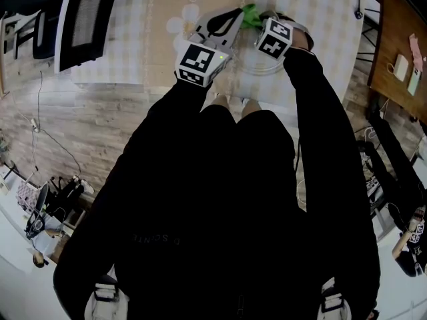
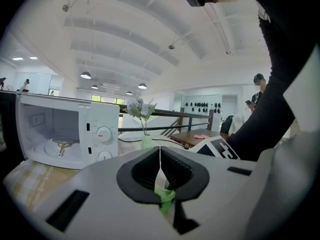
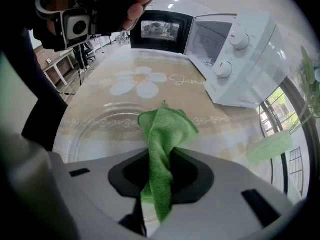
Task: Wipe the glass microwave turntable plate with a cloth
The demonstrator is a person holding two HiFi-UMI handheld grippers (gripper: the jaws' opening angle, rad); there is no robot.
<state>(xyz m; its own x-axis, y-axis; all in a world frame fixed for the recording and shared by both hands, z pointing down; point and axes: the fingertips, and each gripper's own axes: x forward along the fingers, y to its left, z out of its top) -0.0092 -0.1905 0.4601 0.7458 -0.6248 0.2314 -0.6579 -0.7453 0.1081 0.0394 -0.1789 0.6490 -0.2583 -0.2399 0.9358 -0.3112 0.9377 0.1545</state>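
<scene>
- Cloth [image 3: 162, 134], green, bunches up between the right gripper's [image 3: 160, 170] jaws, which press on it; its free end sticks out past the tips.
- Left gripper [image 2: 161, 176] has jaws almost together, with a green scrap of the same cloth pinched at their lower end.
- Both grippers sit tip to tip at 12 o'clock in the head view, the cloth between them.
- Glass plate [image 3: 95, 129] lies flat on the table [image 3: 100, 91], right under the hanging cloth; I cannot tell whether cloth touches glass.
- Microwave [image 3: 240, 59], white, stands at 1 o'clock from the plate in the right gripper view, door open.
- Vase [image 2: 146, 142] with pale flowers stands at 3 o'clock from the microwave in the left gripper view.
- Person in black sleeves holds both grippers.
</scene>
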